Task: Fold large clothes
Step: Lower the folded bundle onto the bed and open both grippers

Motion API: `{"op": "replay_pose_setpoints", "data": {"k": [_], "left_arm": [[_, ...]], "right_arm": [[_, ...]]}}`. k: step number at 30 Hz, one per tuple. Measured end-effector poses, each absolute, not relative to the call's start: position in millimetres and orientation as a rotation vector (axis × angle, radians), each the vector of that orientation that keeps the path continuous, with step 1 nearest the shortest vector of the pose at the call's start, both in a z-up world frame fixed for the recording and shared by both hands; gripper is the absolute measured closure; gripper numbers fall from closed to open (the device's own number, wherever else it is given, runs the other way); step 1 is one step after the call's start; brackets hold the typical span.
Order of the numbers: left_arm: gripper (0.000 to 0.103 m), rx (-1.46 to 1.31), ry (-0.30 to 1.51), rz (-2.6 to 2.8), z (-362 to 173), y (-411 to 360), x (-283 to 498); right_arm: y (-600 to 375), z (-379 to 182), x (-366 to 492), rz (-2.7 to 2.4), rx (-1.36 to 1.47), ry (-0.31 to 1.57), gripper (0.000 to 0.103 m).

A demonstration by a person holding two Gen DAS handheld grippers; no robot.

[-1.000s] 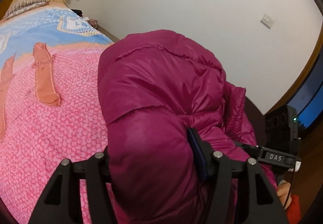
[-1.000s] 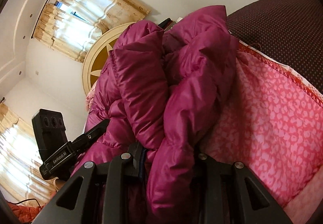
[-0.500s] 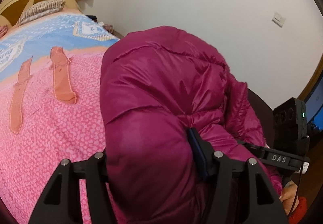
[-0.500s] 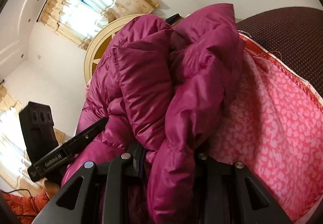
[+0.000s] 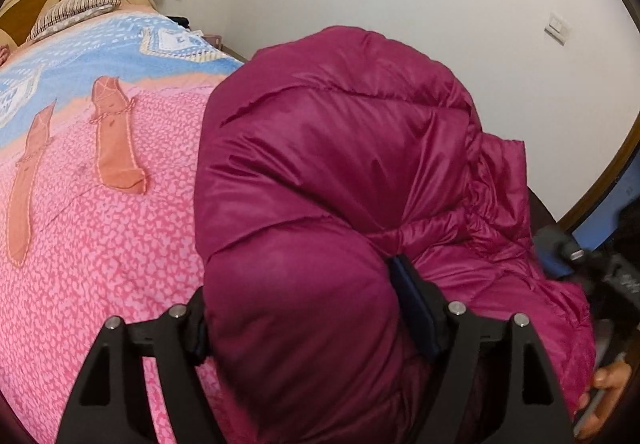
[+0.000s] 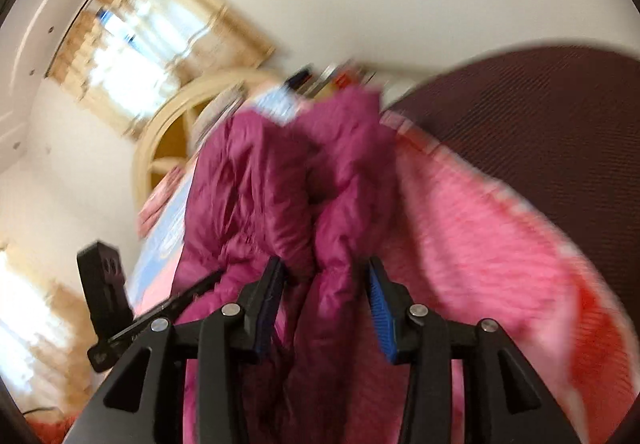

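Our left gripper [image 5: 304, 308] still squeezes the puffy magenta down jacket [image 5: 340, 171], its jaws just easing wider. Our right gripper [image 6: 326, 300] has just been opening, jacket fold loose between its pads, near the pink quilt's [image 5: 100, 244] edge.

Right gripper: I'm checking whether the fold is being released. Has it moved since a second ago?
Yes. The right gripper has pulled back from the magenta down jacket, which looks smaller against the headboard; its jaws have just been opening.

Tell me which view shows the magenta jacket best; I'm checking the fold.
The left wrist view: the magenta jacket is sharp there, a puffy bundle on the pink bedspread. The right wrist view is motion-blurred, showing only hanging folds.
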State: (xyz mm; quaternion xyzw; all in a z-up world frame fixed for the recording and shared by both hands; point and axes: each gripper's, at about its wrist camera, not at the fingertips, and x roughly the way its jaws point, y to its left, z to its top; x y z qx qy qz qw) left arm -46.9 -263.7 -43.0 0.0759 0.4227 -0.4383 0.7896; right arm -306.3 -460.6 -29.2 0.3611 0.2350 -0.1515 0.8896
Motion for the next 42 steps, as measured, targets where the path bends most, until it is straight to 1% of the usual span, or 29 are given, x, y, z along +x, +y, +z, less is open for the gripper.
{"op": "replay_pose_setpoints", "data": {"k": [4, 7, 9, 12, 17, 20, 22, 24, 29, 32, 34, 36, 37, 38, 40, 42], "left_arm": [[0.023, 0.215, 0.877, -0.909, -38, -275, -47], [0.023, 0.273, 0.839, -0.891, -31, -280, -60], [0.023, 0.298, 0.823, -0.889, -29, -282, -65], [0.023, 0.300, 0.827, -0.892, -29, -281, -65], [0.018, 0.321, 0.809, -0.905, -31, -279, -63], [0.010, 0.361, 0.788, -0.897, -31, -283, -66], [0.002, 0.377, 0.781, -0.884, -31, -285, -67], [0.000, 0.371, 0.799, -0.870, -32, -285, -63], [0.000, 0.374, 0.837, -0.845, -26, -281, -58], [0.001, 0.402, 0.772, -0.841, -12, -267, -67], [0.001, 0.427, 0.716, -0.833, -6, -259, -73], [0.001, 0.436, 0.664, -0.833, 0, -251, -81], [0.001, 0.431, 0.646, -0.835, 2, -245, -86], [0.001, 0.424, 0.640, -0.835, 3, -241, -89], [0.001, 0.404, 0.635, -0.840, 6, -232, -95], [0.000, 0.388, 0.625, -0.845, 7, -223, -99]], "right_arm": [[-434, 20, -296, -0.258, 0.590, 0.454, 0.060], [-428, 32, -269, -0.216, 0.548, 0.497, 0.060], [-429, 28, -245, -0.238, 0.519, 0.550, 0.060], [-438, 4, -226, -0.306, 0.563, 0.616, 0.060], [-450, -37, -236, -0.385, 0.683, 0.627, 0.062], [-450, -63, -250, -0.432, 0.764, 0.581, 0.062], [-448, -71, -263, -0.471, 0.828, 0.522, 0.062], [-439, -71, -265, -0.513, 0.801, 0.499, 0.062], [-434, -65, -264, -0.533, 0.767, 0.516, 0.062], [-422, -53, -277, -0.543, 0.785, 0.475, 0.060], [-408, -35, -302, -0.539, 0.772, 0.403, 0.060], [-394, -21, -320, -0.546, 0.743, 0.375, 0.060], [-385, -15, -327, -0.554, 0.720, 0.379, 0.057], [-379, -13, -333, -0.555, 0.706, 0.383, 0.051], [-360, -6, -344, -0.567, 0.648, 0.401, 0.044], [-347, 2, -346, -0.580, 0.592, 0.415, 0.039]]}}
